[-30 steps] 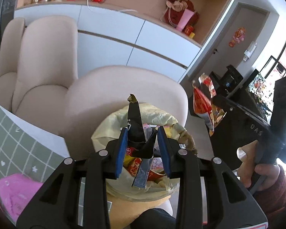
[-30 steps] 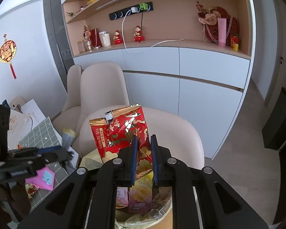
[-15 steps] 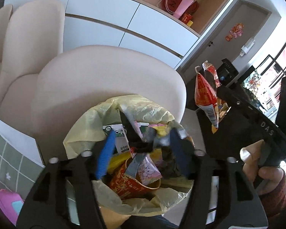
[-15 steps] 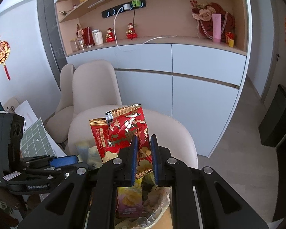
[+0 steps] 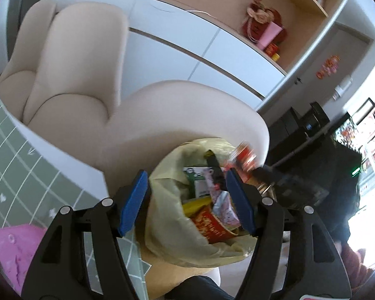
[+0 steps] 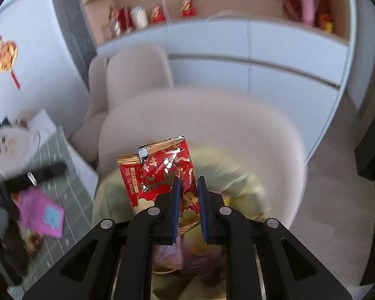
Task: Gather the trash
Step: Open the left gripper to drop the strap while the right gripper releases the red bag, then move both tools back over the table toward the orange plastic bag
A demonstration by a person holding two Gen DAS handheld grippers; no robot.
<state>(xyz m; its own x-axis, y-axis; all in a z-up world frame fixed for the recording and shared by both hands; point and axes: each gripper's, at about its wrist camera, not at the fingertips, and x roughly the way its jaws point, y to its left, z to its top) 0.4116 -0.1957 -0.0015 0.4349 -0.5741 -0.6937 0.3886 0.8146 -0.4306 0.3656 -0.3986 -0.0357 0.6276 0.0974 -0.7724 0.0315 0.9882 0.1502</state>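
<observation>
Between the right gripper (image 6: 188,195) pads, pinched near its lower half, a red snack bag (image 6: 160,172) stands upright over the yellow trash bag (image 6: 245,200). The risk, as I judge it, is in the release: the snack bag is tall and light, the trash is already heaped high, and a drop from here could leave it perched on the pile or sliding over the rim toward the beige chair (image 6: 212,125). The trash bag's soft rim could also fold under a push from the gripper. Just beside, the left gripper (image 5: 187,200) hovers over the same opening with jaws spread and nothing between them; the two tools are close and could knock together. Against the earlier frames, the left jaws have just been opening, and the black wrapper (image 5: 216,170) they pinched now lies among the trash. The right gripper has come down, so the trash bag fills more of its view behind the snack bag.
</observation>
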